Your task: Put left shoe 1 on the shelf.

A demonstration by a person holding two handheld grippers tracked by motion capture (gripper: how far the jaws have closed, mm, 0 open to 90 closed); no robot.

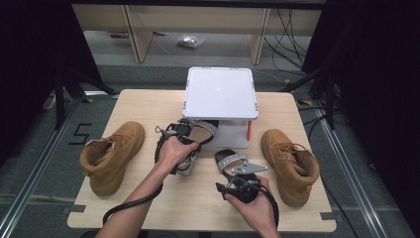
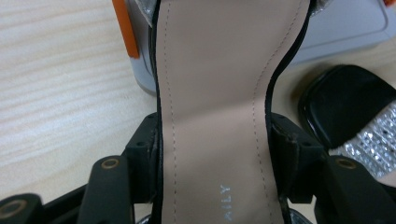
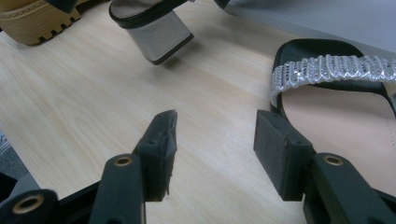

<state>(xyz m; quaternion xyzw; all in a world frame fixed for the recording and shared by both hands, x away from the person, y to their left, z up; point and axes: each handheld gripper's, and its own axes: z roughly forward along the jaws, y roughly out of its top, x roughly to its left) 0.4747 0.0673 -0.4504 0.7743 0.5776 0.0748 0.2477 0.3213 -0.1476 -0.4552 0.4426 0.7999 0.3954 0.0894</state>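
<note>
Left gripper (image 2: 212,154) clamped across sides of a black sandal (image 2: 219,93), beige insole up, at the narrow waist of the sole; pads pressing both edges. In high view same left gripper (image 1: 184,148) in left hand (image 1: 173,151), holding that sandal (image 1: 198,131) with rhinestone strap end pointing toward the white box (image 1: 220,91), toe over the box's front edge. In right gripper view, block heel (image 3: 161,35) of this sandal seems lifted just off the bench (image 3: 93,93), though contact hard to tell.

Right gripper (image 3: 215,140) wide open, nothing between jaws, bare wood below; right jaw just beside edge of second black sandal (image 3: 336,98), touching or not unclear. Second sandal lying flat on bench, rhinestone strap (image 3: 331,67) across toe end. In high view right gripper (image 1: 242,178) in right hand (image 1: 252,201), at heel end of second sandal (image 1: 230,158), which sits just in front of white box, between the two hands. Grey three-cornered plate on top of right gripper.

In left gripper view second sandal (image 2: 350,112) to the right, near the held one, apart from it.

Outward: tan boot (image 1: 111,153) at left side of bench (image 1: 198,208), tan boot (image 1: 289,163) at right side, both upright, well apart, sandals between them. White box at far middle of bench, orange tab (image 2: 125,28) on its front side. Black cables trailing from both grippers toward near edge.
</note>
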